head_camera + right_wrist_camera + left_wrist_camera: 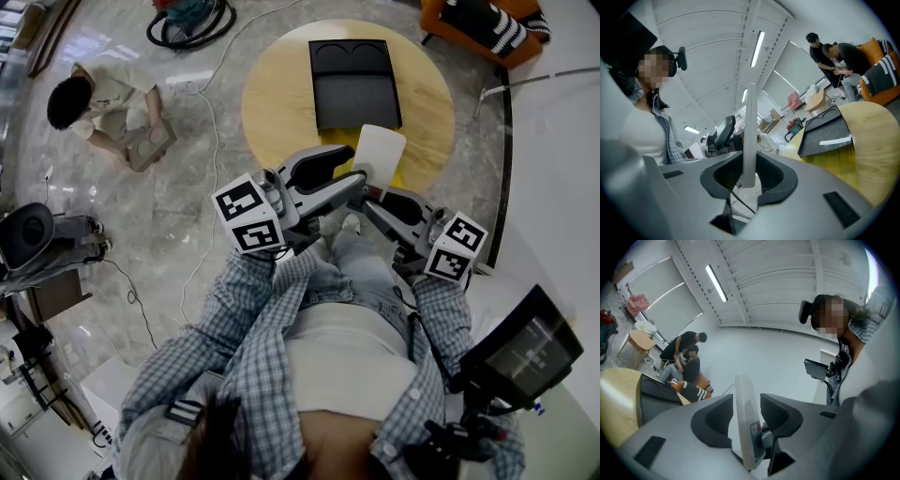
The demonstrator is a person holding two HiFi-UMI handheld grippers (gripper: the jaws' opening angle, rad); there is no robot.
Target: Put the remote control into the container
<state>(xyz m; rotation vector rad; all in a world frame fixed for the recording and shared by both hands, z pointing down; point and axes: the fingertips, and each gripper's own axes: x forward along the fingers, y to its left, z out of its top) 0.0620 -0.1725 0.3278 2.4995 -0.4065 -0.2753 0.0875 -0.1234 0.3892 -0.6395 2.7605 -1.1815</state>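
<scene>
The white remote control stands upright between both grippers, in front of the person's lap and at the near edge of the round wooden table. My right gripper is shut on its lower end; in the right gripper view the jaws press the thin white edge. My left gripper is open: the remote stands between its jaws with a small gap on each side. The black container, an empty tray, lies on the table beyond the remote.
A person crouches on the marble floor at left, holding a tray. Cables lie coiled at the top. An orange seat with a striped cushion stands at top right. A black device is at the person's right side.
</scene>
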